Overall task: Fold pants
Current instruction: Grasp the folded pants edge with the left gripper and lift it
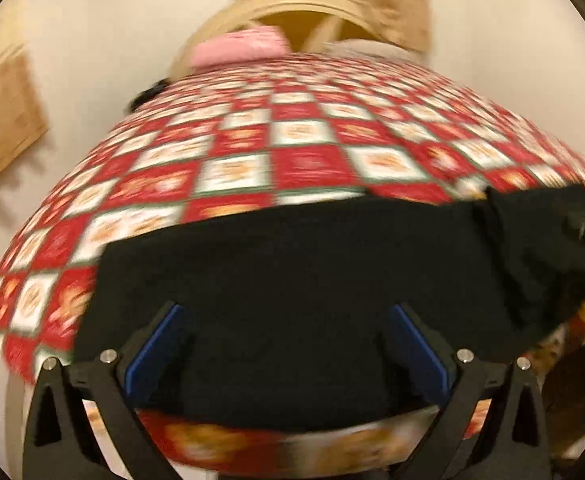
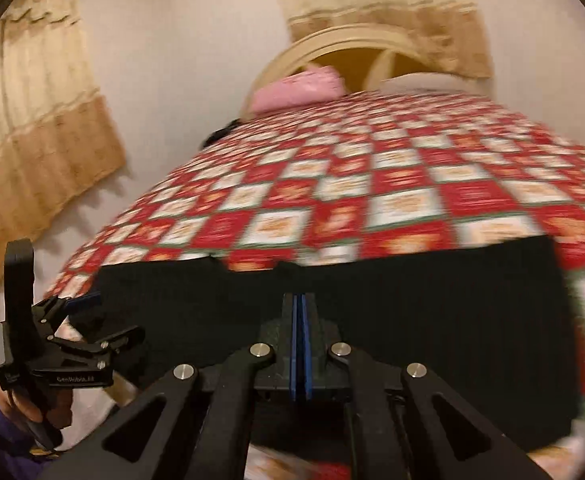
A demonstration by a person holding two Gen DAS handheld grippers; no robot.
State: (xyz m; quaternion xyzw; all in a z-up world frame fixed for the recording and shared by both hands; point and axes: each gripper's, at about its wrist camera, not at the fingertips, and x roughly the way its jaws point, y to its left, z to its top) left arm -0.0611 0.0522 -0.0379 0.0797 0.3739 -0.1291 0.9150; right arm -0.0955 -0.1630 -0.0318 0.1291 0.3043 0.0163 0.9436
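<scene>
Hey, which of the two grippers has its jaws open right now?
The left gripper: its blue pads stand wide apart over the black pants. The right gripper has its pads pressed together.

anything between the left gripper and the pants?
Nothing visible. The open left gripper hangs directly over the black fabric pants, which lie flat on the red-and-white checked bedspread. The shut right gripper sits off to the side, not in the path.
</scene>
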